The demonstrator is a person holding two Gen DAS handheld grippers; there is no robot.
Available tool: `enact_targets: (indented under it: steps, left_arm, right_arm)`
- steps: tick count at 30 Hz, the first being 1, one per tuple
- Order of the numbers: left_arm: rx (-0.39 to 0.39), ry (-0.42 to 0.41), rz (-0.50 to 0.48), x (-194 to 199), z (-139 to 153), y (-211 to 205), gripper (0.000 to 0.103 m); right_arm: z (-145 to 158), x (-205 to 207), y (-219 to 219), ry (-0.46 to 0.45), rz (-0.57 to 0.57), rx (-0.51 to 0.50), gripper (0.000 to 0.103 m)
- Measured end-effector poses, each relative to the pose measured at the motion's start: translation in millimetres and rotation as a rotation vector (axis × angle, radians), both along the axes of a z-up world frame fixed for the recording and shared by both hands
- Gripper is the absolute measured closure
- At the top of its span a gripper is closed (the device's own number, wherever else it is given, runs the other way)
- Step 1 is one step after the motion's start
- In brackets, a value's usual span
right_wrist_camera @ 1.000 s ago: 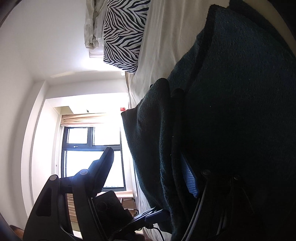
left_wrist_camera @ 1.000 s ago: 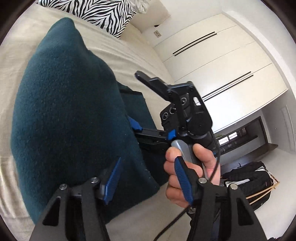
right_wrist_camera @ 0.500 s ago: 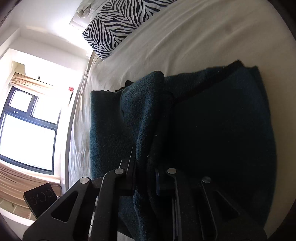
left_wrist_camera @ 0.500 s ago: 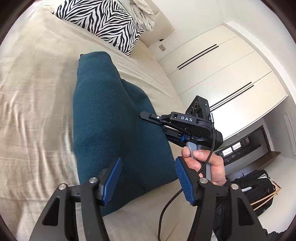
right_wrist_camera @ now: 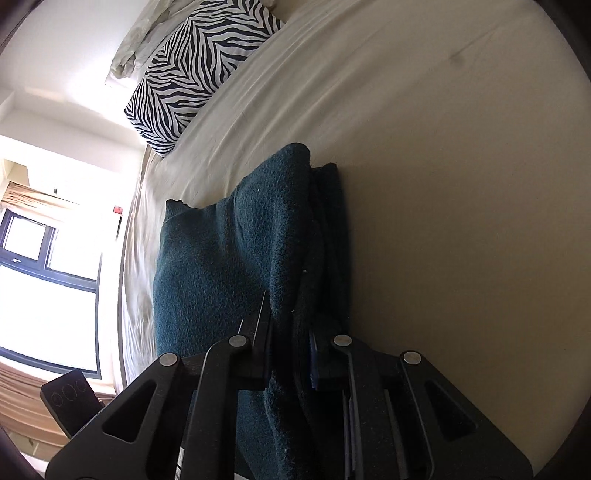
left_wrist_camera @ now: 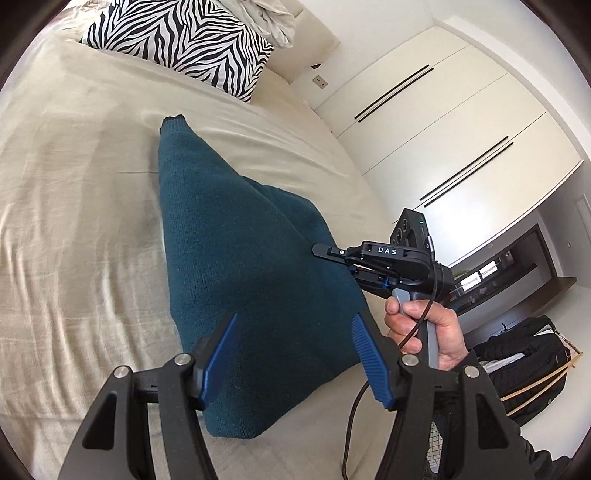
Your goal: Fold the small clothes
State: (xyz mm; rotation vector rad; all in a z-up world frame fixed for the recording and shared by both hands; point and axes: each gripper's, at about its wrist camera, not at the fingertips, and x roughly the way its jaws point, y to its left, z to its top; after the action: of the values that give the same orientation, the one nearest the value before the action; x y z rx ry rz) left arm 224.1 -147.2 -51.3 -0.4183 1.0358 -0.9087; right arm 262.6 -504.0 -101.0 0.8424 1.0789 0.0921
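A dark teal knitted garment (left_wrist_camera: 243,266) lies folded lengthwise on the beige bed sheet (left_wrist_camera: 81,221), one narrow end pointing toward the pillows. My left gripper (left_wrist_camera: 291,350) is open and empty, held above the garment's near end with its blue pads apart. My right gripper (left_wrist_camera: 332,254) shows at the garment's right edge, held by a hand. In the right wrist view the right gripper (right_wrist_camera: 290,332) is shut on the garment's folded edge (right_wrist_camera: 280,236), with cloth pinched between the jaws.
A zebra-print pillow (left_wrist_camera: 177,40) and a rumpled white cloth (left_wrist_camera: 273,18) lie at the head of the bed. White wardrobe doors (left_wrist_camera: 443,122) stand to the right. A black bag (left_wrist_camera: 524,354) sits on the floor. A window (right_wrist_camera: 40,280) shows in the right wrist view.
My left gripper pulled back and up from the garment, open. The right gripper brought the held edge over and down, so the garment now lies flatter and narrower on the bed.
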Motion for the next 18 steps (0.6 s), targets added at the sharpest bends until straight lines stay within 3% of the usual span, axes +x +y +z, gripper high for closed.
enact_targets:
  steps: [5, 9, 13, 18]
  left_arm:
    - [0.08, -0.034, 0.002, 7, -5, -16, 0.038]
    - [0.1, -0.07, 0.006, 2, -1, -16, 0.038]
    - [0.122, -0.13, 0.005, 4, 6, -18, 0.038]
    - [0.165, -0.21, -0.006, 30, 23, -44, 0.038]
  right_arm:
    - [-14, -7, -11, 0.006, 0.001, 0.008, 0.09]
    - [-22, -26, -27, -0.004, -0.059, 0.12, 0.086]
    - [16, -52, -24, -0.088, -0.107, -0.017, 0.085]
    - [57, -59, -1, -0.216, -0.008, -0.028, 0.085]
